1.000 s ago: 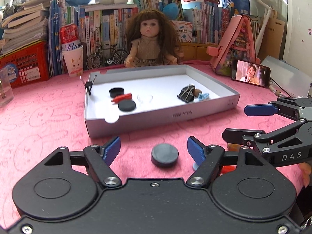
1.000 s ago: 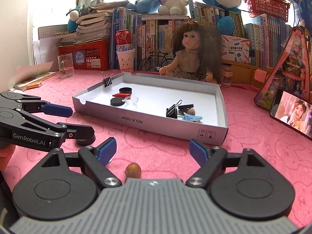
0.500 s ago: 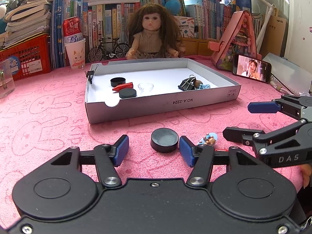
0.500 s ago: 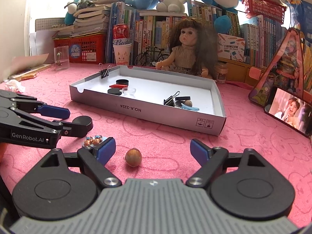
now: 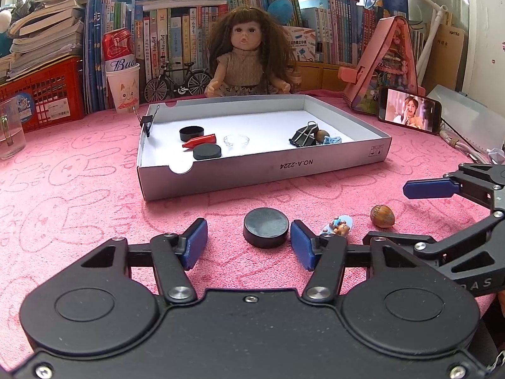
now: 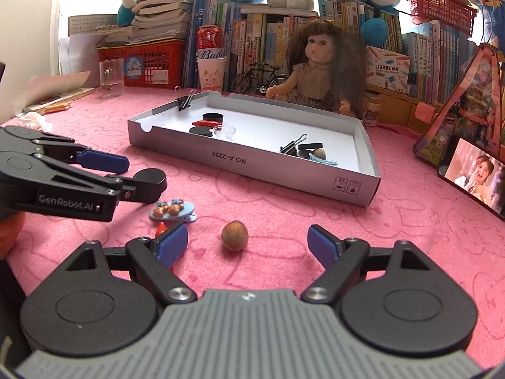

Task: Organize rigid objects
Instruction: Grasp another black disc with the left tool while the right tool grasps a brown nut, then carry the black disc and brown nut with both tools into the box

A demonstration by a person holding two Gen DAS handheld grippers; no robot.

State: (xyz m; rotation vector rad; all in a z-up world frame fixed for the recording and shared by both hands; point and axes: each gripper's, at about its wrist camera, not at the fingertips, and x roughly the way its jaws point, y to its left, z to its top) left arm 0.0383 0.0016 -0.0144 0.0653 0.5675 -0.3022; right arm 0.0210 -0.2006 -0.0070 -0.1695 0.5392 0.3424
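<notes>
Between the spread fingers of the left hand-held gripper [image 5: 249,243], touching neither, lies the black puck [image 5: 265,227].

The left gripper [image 5: 249,244] is narrowing around the black puck [image 5: 266,227], its 3 o'clock pad nearly touching; the right gripper [image 6: 247,246] is drawing back, baring the hazelnut [image 6: 234,235].

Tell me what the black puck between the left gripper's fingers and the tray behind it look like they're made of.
Black puck: probably matte plastic or rubber, since its dull face gives no sharp reflection. Tray: looks like coated cardboard, with thin folded walls, a cut notch and printed lettering.
</notes>
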